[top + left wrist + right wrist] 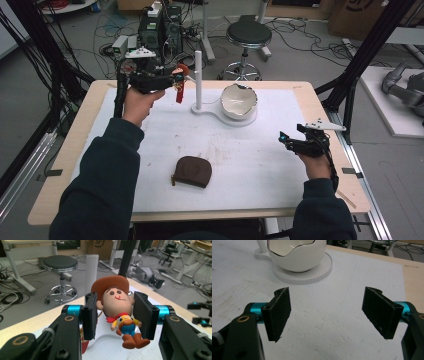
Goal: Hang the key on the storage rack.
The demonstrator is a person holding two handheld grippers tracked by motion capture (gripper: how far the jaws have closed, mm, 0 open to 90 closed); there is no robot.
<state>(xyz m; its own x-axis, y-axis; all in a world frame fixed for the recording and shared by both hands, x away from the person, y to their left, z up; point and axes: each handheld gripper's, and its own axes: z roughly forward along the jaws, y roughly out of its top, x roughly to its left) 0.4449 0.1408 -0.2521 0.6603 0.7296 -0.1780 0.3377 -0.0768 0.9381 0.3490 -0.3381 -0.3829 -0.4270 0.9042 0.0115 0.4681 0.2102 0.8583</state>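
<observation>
1. Left gripper (115,315) grips the cowboy figurine (117,307) by its head between both pads, and we hold it raised beside the white post (198,80), probably so the toy can hang on it.
2. Right gripper (327,312) rests low near the table's (300,195) right edge, jaws wide apart and empty, likely kept clear.
3. Beyond, the cracked-egg bowl (239,100) sits on the post's base; a brown pouch (193,171) lies near us.

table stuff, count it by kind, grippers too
grippers: 2, left and right
cowboy toy: 1
white bowl: 1
white stand with post: 1
brown pouch: 1
total: 6
</observation>
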